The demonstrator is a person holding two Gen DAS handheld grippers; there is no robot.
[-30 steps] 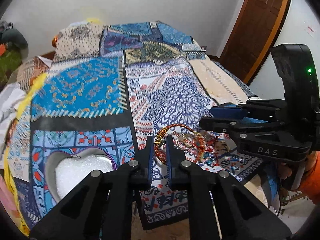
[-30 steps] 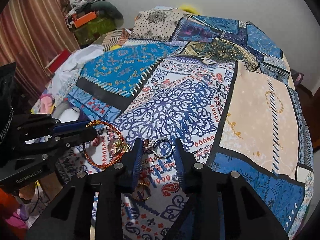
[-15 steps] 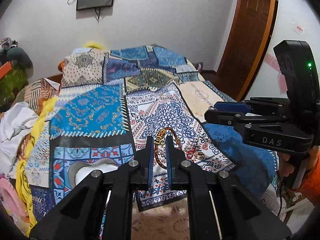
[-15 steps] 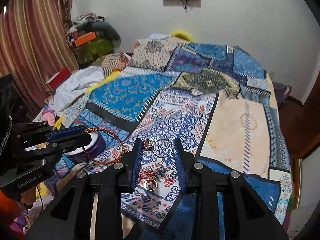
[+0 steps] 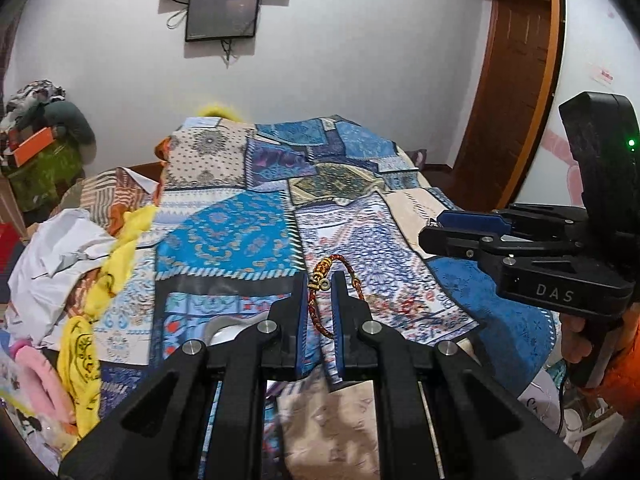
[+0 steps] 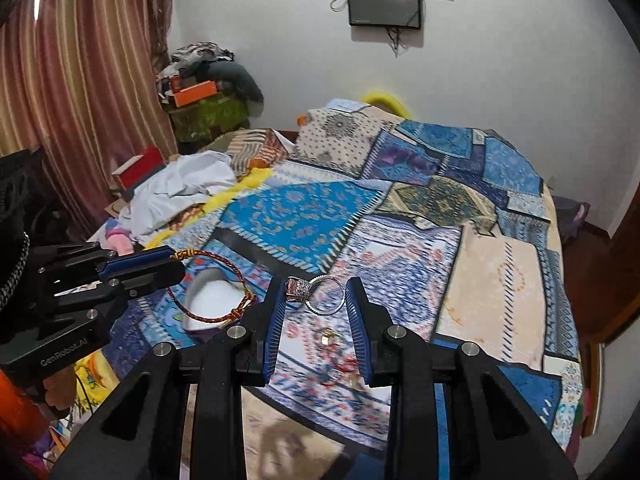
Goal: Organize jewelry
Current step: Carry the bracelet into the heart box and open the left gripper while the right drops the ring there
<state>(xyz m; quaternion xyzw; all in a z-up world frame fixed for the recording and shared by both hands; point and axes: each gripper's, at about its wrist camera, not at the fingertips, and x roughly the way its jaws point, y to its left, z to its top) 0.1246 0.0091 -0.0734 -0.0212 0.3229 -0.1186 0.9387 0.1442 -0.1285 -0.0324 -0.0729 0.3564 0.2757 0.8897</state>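
Note:
My left gripper [image 5: 319, 280] is shut on a red and gold cord bracelet [image 5: 320, 272] and holds it up above the bed; the bracelet also shows hanging from it in the right wrist view [image 6: 208, 284]. My right gripper [image 6: 316, 294] is shut on a silver ring with a stone setting [image 6: 316, 294], held above the bed. A heart-shaped box with white lining [image 6: 210, 300] lies on the bedspread below the bracelet. More jewelry, a gold ring [image 6: 326, 336] and red pieces [image 6: 344, 366], lies on the bedspread under the right gripper.
A patchwork bedspread [image 5: 248, 236] covers the bed. Crumpled white cloth [image 5: 52, 256] and yellow cloth [image 5: 116, 264] lie at its left. A wooden door [image 5: 516, 92] stands at the right, a screen [image 5: 222, 16] hangs on the wall, and a cluttered shelf [image 6: 204, 104] stands by the curtain.
Both grippers have risen well away from the bed, each still holding its piece. The bracelet and the ring came up off the bedspread with them.

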